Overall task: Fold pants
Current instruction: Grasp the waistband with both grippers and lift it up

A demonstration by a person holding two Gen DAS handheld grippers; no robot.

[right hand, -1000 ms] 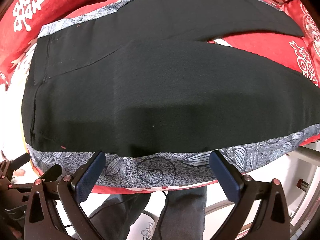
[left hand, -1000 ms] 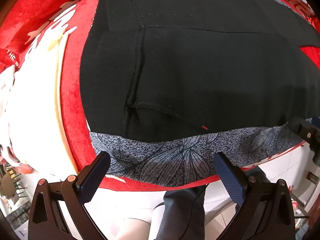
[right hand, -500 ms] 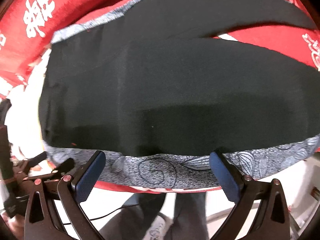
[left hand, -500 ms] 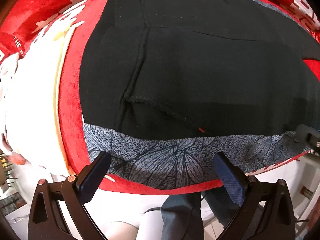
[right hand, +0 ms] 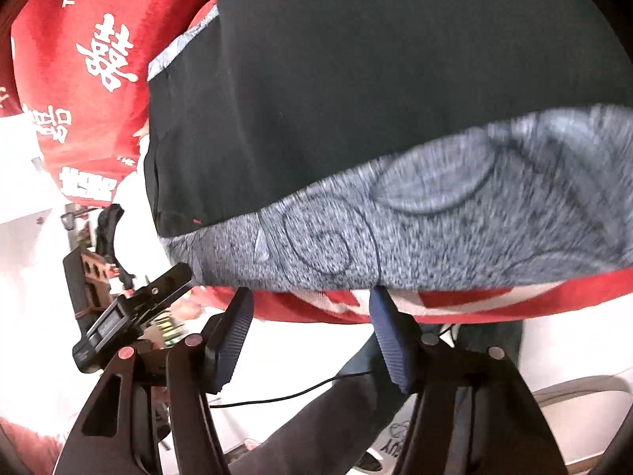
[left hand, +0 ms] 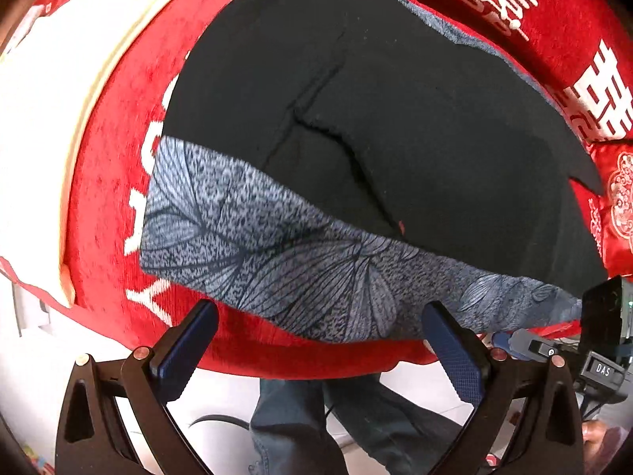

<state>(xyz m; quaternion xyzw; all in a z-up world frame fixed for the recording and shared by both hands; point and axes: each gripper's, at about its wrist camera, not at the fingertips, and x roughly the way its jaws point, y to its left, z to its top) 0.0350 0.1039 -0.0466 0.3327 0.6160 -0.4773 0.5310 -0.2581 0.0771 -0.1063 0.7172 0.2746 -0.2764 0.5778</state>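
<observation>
Black pants [left hand: 395,118] lie flat on a grey leaf-patterned cloth [left hand: 277,253] over a red bed cover; their waistband end is at the left. My left gripper [left hand: 320,340] stands open at the near edge of the bed, just short of the grey cloth, with nothing between its fingers. In the right wrist view the same pants [right hand: 356,79] fill the upper frame. My right gripper [right hand: 310,332] hangs at the bed's edge below the grey cloth [right hand: 435,217]; its jaws are closing with nothing between them. The left gripper's body [right hand: 130,308] shows at the left of that view.
A red bed cover [left hand: 107,182] with white characters lies under everything, and a white and cream panel [left hand: 39,118] sits at the left. Red cushions [left hand: 573,59] line the far side. A person's legs [left hand: 316,415] in dark trousers stand on white floor below the bed edge.
Both views have swung and dropped closer to the near edge of the bed. The right gripper's jaws have narrowed. The left gripper now appears close beside the right one.
</observation>
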